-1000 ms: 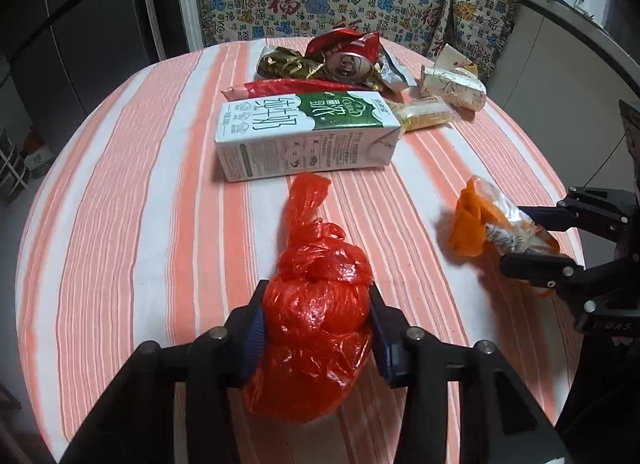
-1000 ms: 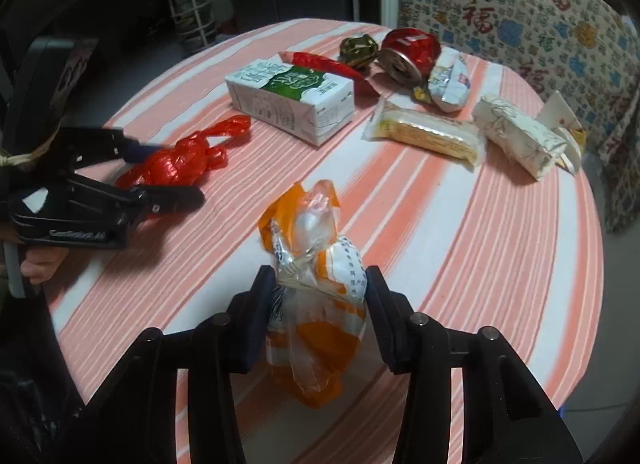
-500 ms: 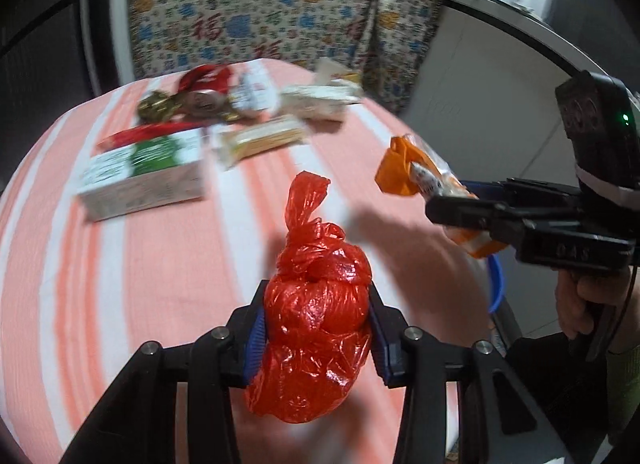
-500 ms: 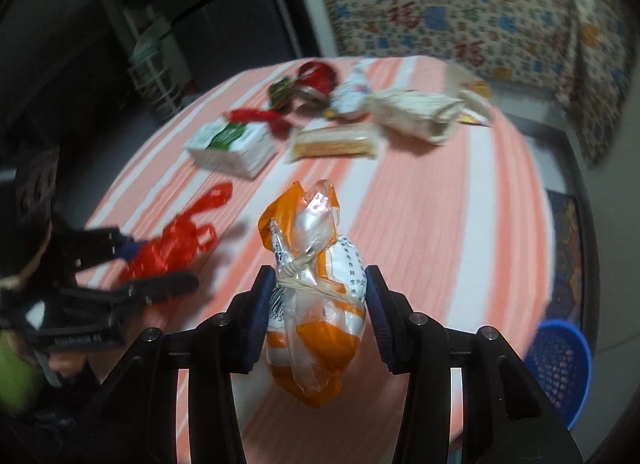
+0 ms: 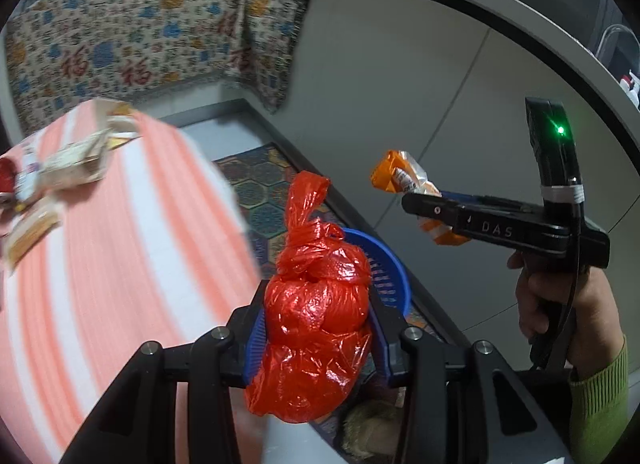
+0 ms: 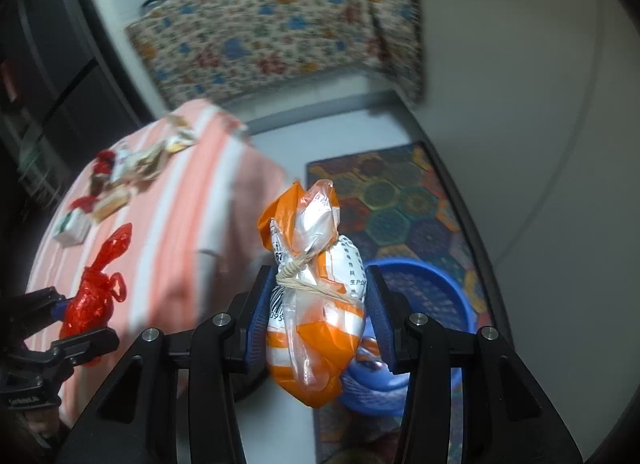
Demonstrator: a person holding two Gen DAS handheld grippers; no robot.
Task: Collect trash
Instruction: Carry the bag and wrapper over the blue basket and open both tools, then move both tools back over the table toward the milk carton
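Red plastic, thin and crinkly: knotted red bag pinched at its round belly, twisted tail poking up above the pads. Soft and light by the look of it, easy to squash, slick enough to slide if gripped by the tail alone; belly the sound place to take hold. Left claw closed partway on that bag, both blue pads pressing into the plastic, bag clear of the striped surface and hanging over the floor beside it. Over on the right, orange-and-clear packet, tied round the neck with a rubber band, equally limp and light, film probably slippery; best held below the band, where the bulk sits. Right claw narrowed onto exactly that spot, pads squeezing the packet's sides, packet in the air above the blue basket on the patterned mat. Same basket peeking out behind the red bag in the left view, rim just past the claw. More wrappers, a carton and a can left back on the surface, blurred. Next, likely, a release over the basket; risk of a light bag clinging to a pad or drifting past the rim.
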